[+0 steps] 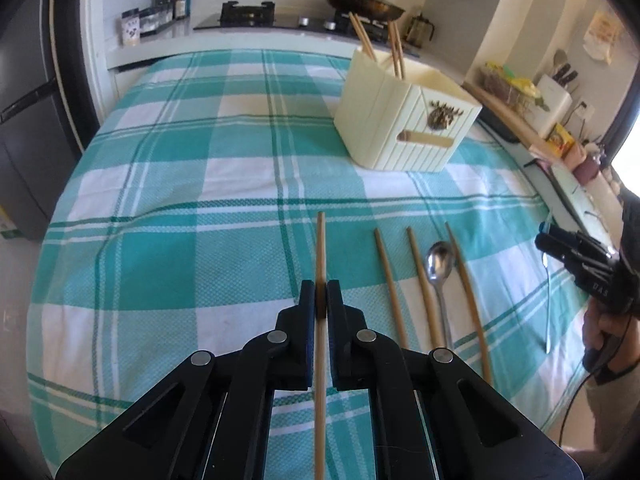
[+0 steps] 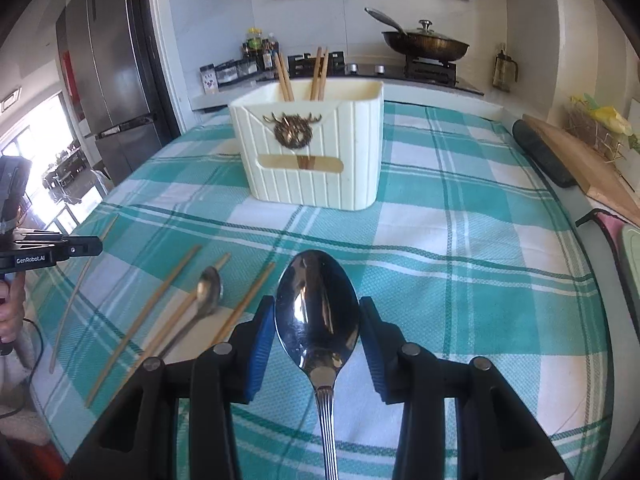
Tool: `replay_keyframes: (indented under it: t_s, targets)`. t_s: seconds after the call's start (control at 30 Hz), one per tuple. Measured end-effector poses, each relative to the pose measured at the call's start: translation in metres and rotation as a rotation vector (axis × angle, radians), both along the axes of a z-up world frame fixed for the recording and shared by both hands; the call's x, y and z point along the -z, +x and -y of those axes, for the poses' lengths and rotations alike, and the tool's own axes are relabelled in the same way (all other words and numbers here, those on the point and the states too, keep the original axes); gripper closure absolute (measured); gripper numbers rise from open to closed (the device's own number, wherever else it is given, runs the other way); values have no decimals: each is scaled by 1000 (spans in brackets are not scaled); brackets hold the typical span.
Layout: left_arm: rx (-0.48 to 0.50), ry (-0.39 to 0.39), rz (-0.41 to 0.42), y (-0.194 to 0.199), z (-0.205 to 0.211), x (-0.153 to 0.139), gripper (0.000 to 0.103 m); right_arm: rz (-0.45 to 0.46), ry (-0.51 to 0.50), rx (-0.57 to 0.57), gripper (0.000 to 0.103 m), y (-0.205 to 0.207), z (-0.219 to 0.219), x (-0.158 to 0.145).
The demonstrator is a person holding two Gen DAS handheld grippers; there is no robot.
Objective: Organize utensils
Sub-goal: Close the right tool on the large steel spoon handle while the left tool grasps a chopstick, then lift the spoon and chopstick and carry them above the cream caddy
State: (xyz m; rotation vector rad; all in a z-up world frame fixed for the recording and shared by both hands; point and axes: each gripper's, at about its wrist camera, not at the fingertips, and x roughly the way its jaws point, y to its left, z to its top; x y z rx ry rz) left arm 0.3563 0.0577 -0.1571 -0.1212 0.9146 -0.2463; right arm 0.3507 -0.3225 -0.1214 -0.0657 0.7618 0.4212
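Left wrist view: left claw (image 1: 320,296) clamped tight on a single wooden chopstick (image 1: 320,248), gripped partway along, tip pointing ahead over the checked cloth on the desk (image 1: 180,200). Thin, pale, stiff and light; likely to pivot if pinched off-centre, so best held near the middle. Beyond, to the right, a cream utensil holder (image 1: 404,120) with several chopsticks already upright in its rear compartment. Lying on the cloth: three more chopsticks (image 1: 390,280) and a small spoon (image 1: 438,268) among them.

Right wrist view: right claw (image 2: 318,312) partly closed around the bowl of a large steel spoon (image 2: 316,308), handle running back between the fingers; cannot tell whether the blue pads actually press the bowl's edges. Polished, rigid, heavier than the sticks, probably slippery on the curved bowl; neck looks a surer hold. Holder straight ahead, well apart.
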Motion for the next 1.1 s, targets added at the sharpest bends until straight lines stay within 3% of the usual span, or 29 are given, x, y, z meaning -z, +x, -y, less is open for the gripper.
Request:
replay_keyframes:
  t_s: [0.33, 0.77, 1.1]
  targets:
    - [11, -112, 173, -42, -11, -64, 99, 111, 90, -8, 61, -50, 7, -53]
    - [19, -142, 240, -48, -11, -87, 99, 191, 135, 4, 61, -57, 3, -84]
    - [43, -137, 268, -33, -9, -109, 99, 222, 129, -19, 61, -32, -4, -117]
